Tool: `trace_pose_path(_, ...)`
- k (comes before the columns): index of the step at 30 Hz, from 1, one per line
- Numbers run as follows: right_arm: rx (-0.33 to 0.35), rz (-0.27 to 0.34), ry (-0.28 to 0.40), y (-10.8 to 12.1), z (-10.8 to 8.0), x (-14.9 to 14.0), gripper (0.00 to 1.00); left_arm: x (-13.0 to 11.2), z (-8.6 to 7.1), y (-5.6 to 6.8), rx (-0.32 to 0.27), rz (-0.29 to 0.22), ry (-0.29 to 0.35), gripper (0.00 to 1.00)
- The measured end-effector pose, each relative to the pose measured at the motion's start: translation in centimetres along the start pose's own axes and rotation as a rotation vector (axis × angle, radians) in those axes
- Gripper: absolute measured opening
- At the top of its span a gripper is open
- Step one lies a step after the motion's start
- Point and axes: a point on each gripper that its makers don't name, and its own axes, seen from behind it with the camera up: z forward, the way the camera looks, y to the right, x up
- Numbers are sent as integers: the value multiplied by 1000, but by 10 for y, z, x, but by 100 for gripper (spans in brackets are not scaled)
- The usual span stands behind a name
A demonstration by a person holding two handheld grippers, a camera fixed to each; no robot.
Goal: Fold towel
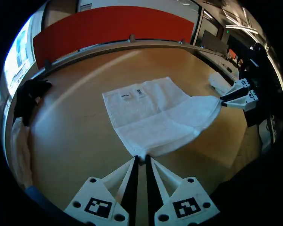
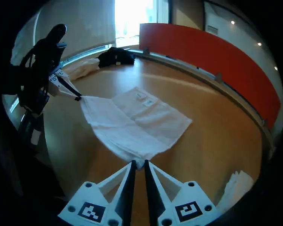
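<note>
My left gripper (image 1: 141, 158) has its fingers clenched on one towel (image 1: 156, 113) corner, and the right gripper (image 2: 139, 162) fingers are clenched on the neighbouring corner. Towel lies spread in the middle of the desk (image 1: 66, 132).

One towel (image 1: 156, 116), two sewn tags (image 1: 133, 94), print too small to read. Its near corner is lost between the fingertips of the left gripper (image 1: 141, 157), and that gripper's body is cut off by the lower edge. The opposite corner is likewise out of sight between the fingertips of the right gripper (image 2: 139, 162), body also cut off below. One white cloth (image 2: 237, 184), partly cut by the rim, kind unclear. One dark bundle (image 2: 116, 56) at the far table (image 2: 217, 124) edge, too dim to identify. One dark shape (image 2: 39, 64) behind the far gripper, hand and handle not separable.
</note>
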Motion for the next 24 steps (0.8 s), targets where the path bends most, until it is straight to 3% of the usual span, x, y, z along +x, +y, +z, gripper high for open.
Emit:
trace_pose_path(12,17,29,19,-3,-33,13,17,8,-29,18,-31,-36,-2,13)
trace_pose_path(24,18,30,28,6,-24,24,16,23,-22,11,-26,-50,6,13)
